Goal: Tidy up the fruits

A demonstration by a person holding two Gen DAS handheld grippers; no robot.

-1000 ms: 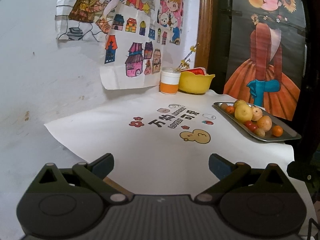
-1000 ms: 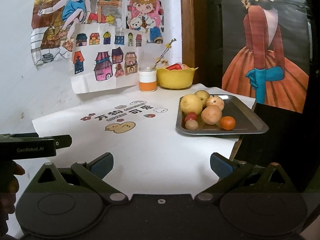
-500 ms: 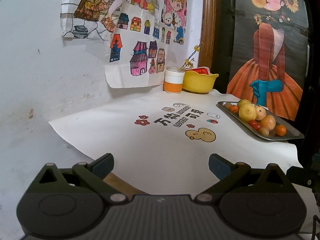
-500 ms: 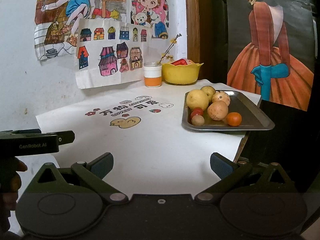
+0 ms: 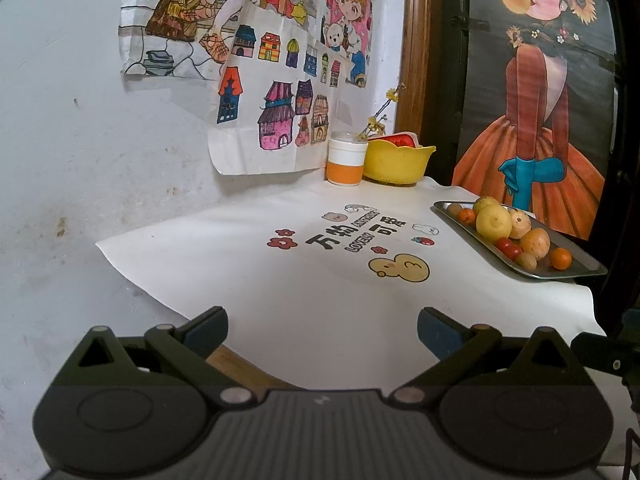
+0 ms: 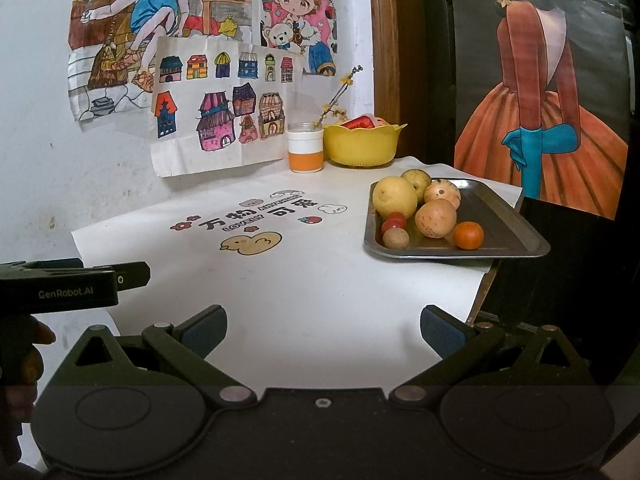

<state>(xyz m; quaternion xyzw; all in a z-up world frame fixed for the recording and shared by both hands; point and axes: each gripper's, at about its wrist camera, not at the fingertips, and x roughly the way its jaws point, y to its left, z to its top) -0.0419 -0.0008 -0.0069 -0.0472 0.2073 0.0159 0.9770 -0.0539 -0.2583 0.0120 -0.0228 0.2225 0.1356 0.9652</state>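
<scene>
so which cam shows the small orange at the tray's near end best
The right wrist view: the small orange sits large and unobstructed on the tray. The left wrist view shows it smaller, far right.

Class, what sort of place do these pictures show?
Probably a home corner: children's drawings taped to the wall, a paper-covered table, and a metal tray of fruit beside a yellow bowl.

This looks like a lived-in home, a corner table set against a scuffed white wall (image 6: 48,168). Above the table, children's coloured drawings (image 6: 224,112) of houses and cartoon figures are stuck to that wall, and right of them a wooden door frame (image 6: 386,60) borders a painted poster (image 6: 536,112) of a figure in an orange dress. A cartoon-printed white sheet (image 6: 256,228) covers the table, with a yellow bowl (image 6: 362,144) and a small jar (image 6: 306,148) at its far edge.
</scene>
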